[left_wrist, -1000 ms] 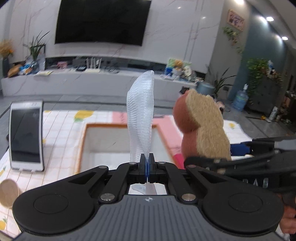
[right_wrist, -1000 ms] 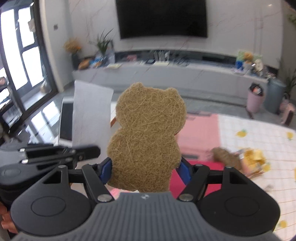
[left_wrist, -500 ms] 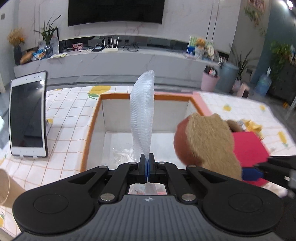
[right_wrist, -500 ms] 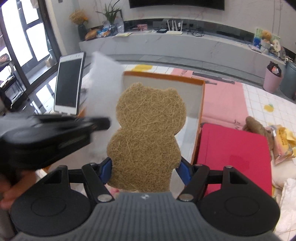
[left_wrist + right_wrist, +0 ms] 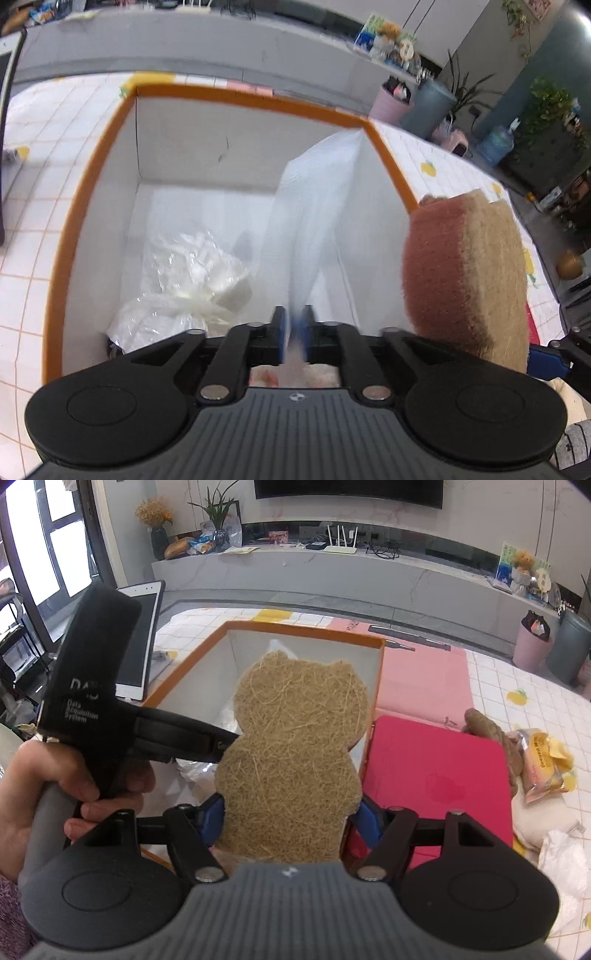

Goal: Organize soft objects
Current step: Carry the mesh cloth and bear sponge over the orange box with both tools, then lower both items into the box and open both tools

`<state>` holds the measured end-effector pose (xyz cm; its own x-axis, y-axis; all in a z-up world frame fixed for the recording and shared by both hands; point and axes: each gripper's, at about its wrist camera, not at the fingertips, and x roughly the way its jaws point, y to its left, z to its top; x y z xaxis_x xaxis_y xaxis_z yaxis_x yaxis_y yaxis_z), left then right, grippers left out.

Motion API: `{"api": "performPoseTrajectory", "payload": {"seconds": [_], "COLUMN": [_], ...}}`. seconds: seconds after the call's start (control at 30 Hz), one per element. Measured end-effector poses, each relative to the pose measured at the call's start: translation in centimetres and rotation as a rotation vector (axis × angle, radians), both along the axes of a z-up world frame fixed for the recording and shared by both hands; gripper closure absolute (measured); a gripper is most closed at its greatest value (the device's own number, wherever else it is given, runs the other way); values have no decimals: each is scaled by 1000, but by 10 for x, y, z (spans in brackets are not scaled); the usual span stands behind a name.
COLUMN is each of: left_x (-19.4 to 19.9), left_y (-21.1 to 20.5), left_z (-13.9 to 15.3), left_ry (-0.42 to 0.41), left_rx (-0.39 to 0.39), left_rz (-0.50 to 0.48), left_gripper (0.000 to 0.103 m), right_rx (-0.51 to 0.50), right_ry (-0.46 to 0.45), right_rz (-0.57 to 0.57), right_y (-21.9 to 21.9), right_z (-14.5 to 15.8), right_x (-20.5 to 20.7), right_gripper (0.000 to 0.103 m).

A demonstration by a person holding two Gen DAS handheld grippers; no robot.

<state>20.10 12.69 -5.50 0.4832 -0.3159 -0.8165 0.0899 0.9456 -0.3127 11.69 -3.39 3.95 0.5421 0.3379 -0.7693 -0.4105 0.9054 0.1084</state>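
My left gripper (image 5: 293,328) hangs over the white box with the orange rim (image 5: 92,177). Its jaws are opening. A white foam mesh sheet (image 5: 314,221) stands blurred in the gap between them and leans right against the box wall. A crumpled clear plastic bag (image 5: 192,273) lies on the box floor. My right gripper (image 5: 289,819) is shut on a tan bear-shaped sponge (image 5: 295,760) with a reddish back (image 5: 436,280), held upright at the box's right rim (image 5: 306,631). A hand (image 5: 44,775) holds the left gripper's handle (image 5: 92,686).
A red flat lid (image 5: 436,775) lies right of the box. Beyond it are a brown plush (image 5: 487,727), a yellow snack packet (image 5: 546,760) and a white bag (image 5: 565,856). A phone (image 5: 138,646) stands left of the box on the tiled cloth.
The left gripper has come down over the box and its jaws have parted; the foam sheet has tipped to the right. The right gripper has sunk with the sponge still gripped.
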Motion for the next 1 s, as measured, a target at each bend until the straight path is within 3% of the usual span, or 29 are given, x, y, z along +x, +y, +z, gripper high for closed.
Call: {"api": "performPoseTrajectory", "payload": {"seconds": [0.07,0.13,0.23,0.3,0.33,0.43,0.5,0.57,0.77,0.83,1.0], "left_x": [0,2,-1,-7,-10,-32,-48,-61,-81,-81,-78], "left_y": [3,13,30,39,41,47,51,58,78,85,105], "left_z": [0,1,2,7,11,28,37,44,65,68,59], "left_ry": [14,31,23,18,8,-92,-150,-189,-338,-354,-319], "left_rx": [20,-14,-148,-197,-186,-79,-62,-36,43,61,13], "left_rz": [30,65,95,110,114,129,114,153,306,335,368], "left_gripper": [58,36,24,23,23,27,29,24,23,23,24], "right_rx": [7,12,9,14,21,44,51,60,66,57,35], "right_ry": [4,0,-13,-19,-17,-9,-3,7,135,179,249], "right_rz": [-11,-21,-20,-14,-7,19,34,52,125,136,147], "right_y": [-2,-4,-4,-3,-3,0,4,10,46,58,88], "right_z": [-1,1,3,5,5,8,8,6,-11,-20,-38], "right_x": [2,1,0,-1,-1,-2,-3,-2,16,20,37], "right_gripper": [34,33,34,34,34,34,34,34,34,34,35]}}
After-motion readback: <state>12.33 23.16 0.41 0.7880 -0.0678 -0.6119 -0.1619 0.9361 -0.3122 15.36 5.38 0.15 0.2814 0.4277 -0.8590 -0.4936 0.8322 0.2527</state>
